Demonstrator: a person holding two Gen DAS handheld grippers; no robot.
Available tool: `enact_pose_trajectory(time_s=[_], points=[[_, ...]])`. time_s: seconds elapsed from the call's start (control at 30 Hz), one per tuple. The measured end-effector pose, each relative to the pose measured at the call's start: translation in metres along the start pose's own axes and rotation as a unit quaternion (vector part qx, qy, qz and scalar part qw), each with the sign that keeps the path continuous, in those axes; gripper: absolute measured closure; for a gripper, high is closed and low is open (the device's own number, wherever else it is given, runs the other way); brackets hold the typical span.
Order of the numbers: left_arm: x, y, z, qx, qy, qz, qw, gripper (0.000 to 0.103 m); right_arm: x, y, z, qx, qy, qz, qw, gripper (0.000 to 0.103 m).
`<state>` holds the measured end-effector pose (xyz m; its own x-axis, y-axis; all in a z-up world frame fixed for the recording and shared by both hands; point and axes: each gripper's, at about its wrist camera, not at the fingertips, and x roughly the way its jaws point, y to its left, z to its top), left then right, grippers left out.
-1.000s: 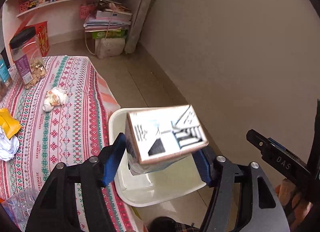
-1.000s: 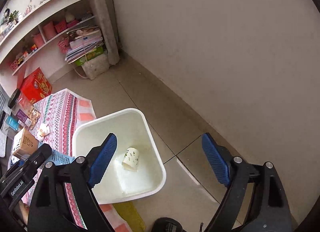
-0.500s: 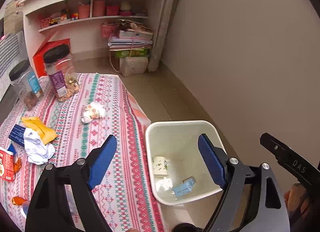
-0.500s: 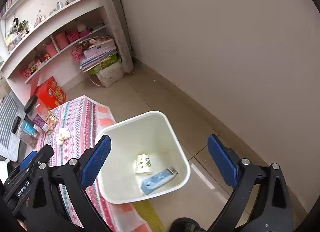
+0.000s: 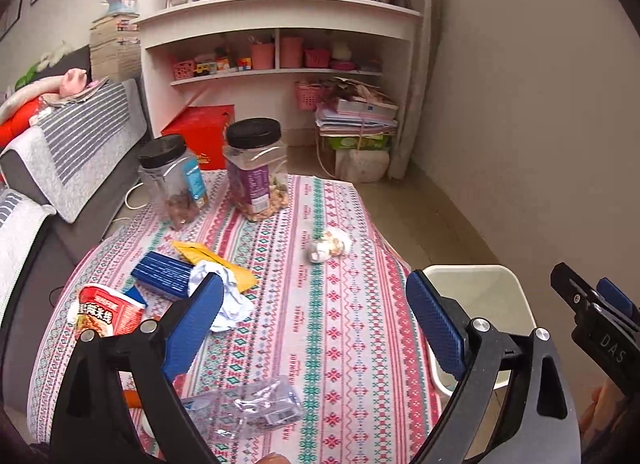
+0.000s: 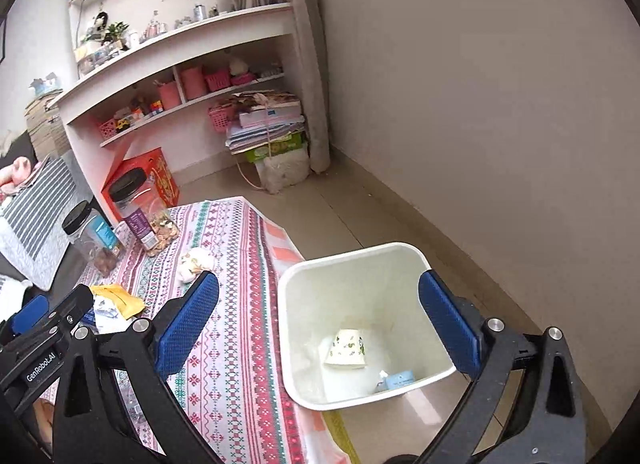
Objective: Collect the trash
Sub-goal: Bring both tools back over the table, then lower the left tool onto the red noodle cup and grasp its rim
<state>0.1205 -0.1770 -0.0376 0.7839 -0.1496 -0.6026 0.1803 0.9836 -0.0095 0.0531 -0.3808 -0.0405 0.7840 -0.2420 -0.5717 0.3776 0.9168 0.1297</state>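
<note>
Both grippers hang empty: the left gripper (image 5: 312, 324) has its blue-padded jaws spread and opening with nothing between them; the right gripper (image 6: 320, 324) stands released above the white plastic bin (image 6: 400, 254), its jaws wide apart and gripping nothing.

The bin sits on the floor just beside the right edge of the table under a pink patterned cloth (image 5: 336, 328); inside it lie two pieces of trash, one flowered paper cup (image 6: 347, 348) and one small blue carton (image 6: 396, 381), both seen only from the right wrist view.

Still on the cloth, by count: one crumpled paper ball (image 5: 329, 247) near the right edge; one white crumpled tissue (image 5: 226, 296) touching one yellow wrapper (image 5: 216, 260); one dark blue flat packet (image 5: 162, 276); one red instant-noodle cup (image 5: 105, 314) at the left edge; one crushed clear plastic bottle (image 5: 244, 410) at the near edge; two clear black-lidded jars (image 5: 256, 168) at the far edge.

The noodle cup, the blue packet and the bottle show clearly only in the left wrist view.
</note>
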Motion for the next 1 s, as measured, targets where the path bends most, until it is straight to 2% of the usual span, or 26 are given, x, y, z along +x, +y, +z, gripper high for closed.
enact_pose_trajectory(time_s=[0.2, 0.5, 1.0], points=[[-0.003, 0.039, 0.001, -0.013, 0.000, 0.031, 0.9994, 0.012, 0.003, 0.038, -0.004, -0.027, 0.003, 0.022, 0.999, 0.007], [0.008, 0.094, -0.008, -0.041, 0.026, 0.069, 0.9964, 0.011, 0.015, 0.094, -0.015, -0.060, 0.024, 0.052, 0.997, 0.007], [0.025, 0.169, -0.022, -0.092, 0.075, 0.121, 0.9855, 0.011, 0.040, 0.166, -0.035, -0.118, 0.064, 0.089, 0.987, 0.007]])
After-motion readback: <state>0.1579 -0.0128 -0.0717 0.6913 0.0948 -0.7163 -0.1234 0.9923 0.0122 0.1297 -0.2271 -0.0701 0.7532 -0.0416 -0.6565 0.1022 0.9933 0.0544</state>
